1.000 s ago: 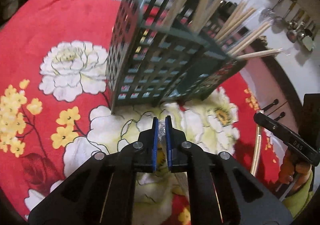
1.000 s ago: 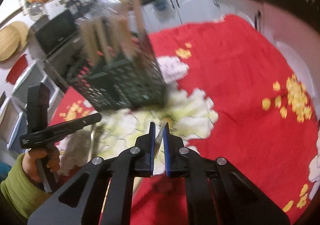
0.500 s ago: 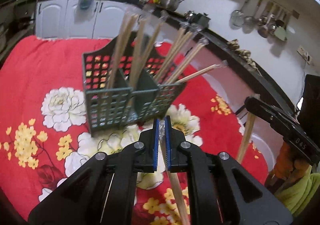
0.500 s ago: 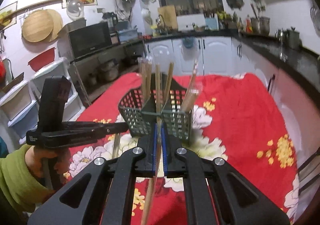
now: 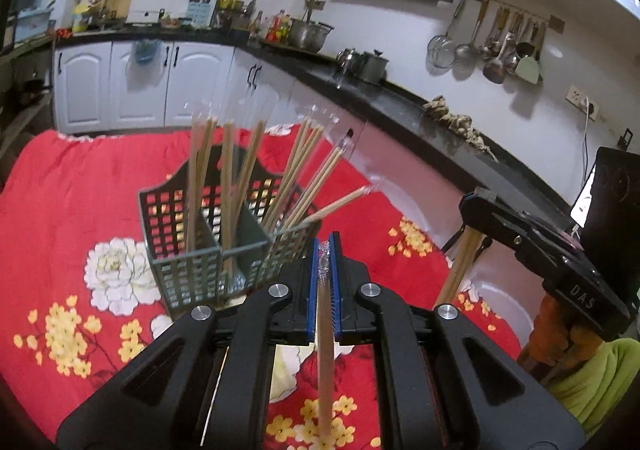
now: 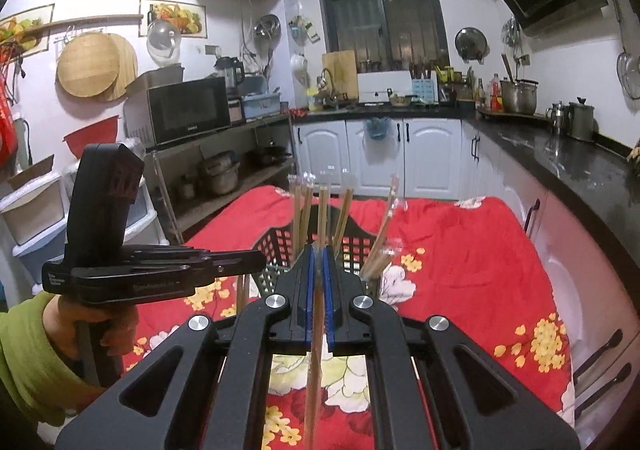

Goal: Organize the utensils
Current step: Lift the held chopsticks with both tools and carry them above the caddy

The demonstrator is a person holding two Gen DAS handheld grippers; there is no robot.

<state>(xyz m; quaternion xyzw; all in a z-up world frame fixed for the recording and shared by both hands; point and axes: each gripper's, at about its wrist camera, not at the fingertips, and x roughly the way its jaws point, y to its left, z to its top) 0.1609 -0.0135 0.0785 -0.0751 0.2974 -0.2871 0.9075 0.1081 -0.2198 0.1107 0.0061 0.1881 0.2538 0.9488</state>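
Observation:
A dark green lattice basket (image 5: 200,250) stands on the red floral cloth, with several plastic-wrapped wooden chopsticks (image 5: 228,177) upright in its compartments. My left gripper (image 5: 325,246) is raised above the cloth, just right of the basket, shut on a wrapped chopstick pair (image 5: 325,354) that hangs below its blue pads. My right gripper (image 6: 317,252) is shut on another wrapped pair (image 6: 314,370), also hanging down. The basket (image 6: 280,246) sits right behind its fingertips, mostly hidden. Each view shows the other gripper alongside: the right gripper (image 5: 472,205) and the left gripper (image 6: 256,262).
The red cloth (image 5: 60,209) covers the whole table. A black counter (image 6: 580,165) with pots runs along the right, close to the table's edge. White cabinets (image 6: 384,157) stand beyond the far end, and a shelf with a microwave (image 6: 184,113) on the left.
Both grippers have risen and tipped up from near the cloth, so the kitchen comes into view. The basket now looks smaller and farther, and a chopstick pair hangs from each gripper.

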